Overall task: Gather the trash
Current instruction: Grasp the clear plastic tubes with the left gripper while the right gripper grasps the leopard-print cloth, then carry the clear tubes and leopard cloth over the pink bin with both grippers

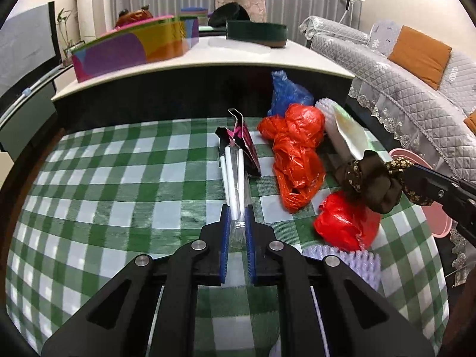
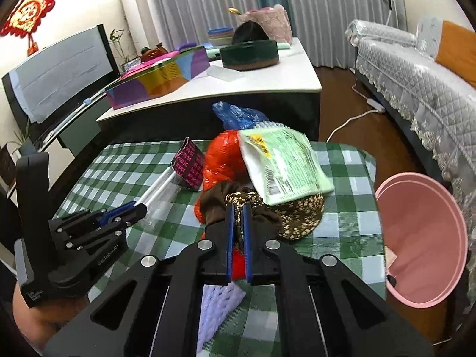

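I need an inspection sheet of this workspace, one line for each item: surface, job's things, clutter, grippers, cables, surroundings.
Surface: green-and-white checked tablecloth, partly covered.
Job's things: clear plastic packet with white sticks; brown floral fabric bundle; crumpled orange plastic bag; red plastic bag; blue plastic bag; pale green printed pouch; round pink plastic bin beside the table.
Clutter: lilac foam netting.
Grippers: left gripper shut on the packet; right gripper shut on the fabric bundle.
Cables: white cord and power strip on the floor.
Surroundings: white-topped counter, grey quilted sofa.
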A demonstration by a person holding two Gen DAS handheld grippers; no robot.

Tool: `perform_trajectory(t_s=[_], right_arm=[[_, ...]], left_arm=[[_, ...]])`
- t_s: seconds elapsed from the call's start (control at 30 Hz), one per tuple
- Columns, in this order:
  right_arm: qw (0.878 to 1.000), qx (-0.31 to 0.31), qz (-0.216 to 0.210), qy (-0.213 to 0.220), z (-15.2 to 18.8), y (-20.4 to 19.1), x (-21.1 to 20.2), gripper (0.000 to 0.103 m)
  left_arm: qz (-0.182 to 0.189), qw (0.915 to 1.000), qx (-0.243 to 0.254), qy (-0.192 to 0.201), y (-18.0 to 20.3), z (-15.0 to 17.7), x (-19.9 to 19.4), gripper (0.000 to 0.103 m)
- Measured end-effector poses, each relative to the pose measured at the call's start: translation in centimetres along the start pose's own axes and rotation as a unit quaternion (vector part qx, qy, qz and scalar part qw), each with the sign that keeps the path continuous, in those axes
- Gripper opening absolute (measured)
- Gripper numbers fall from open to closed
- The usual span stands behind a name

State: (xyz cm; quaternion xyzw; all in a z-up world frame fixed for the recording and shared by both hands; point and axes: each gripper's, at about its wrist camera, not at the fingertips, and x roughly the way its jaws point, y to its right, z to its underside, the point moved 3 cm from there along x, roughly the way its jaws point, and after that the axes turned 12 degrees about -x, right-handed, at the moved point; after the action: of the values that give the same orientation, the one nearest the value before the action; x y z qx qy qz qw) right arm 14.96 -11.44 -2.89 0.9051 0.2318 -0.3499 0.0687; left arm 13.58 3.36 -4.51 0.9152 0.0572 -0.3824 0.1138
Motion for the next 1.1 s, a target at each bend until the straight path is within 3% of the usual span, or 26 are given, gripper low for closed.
perform_trajectory(t_s=[0.43, 1.1], right_arm=[[0.999, -0.013, 0.014, 0.032, -0.3, -0.1, -5.6, 0.006], [0.995, 0.023, 0.067, 0.069, 0.6, 4.7, -12.0, 0.006]], left_arm=[[0.013, 0.9993, 0.013, 0.032, -0.2, 0.2, -5.1, 0.010], [0.064, 0.9952, 0.030, 0.067, 2.1, 0.5, -9.1, 0.010]])
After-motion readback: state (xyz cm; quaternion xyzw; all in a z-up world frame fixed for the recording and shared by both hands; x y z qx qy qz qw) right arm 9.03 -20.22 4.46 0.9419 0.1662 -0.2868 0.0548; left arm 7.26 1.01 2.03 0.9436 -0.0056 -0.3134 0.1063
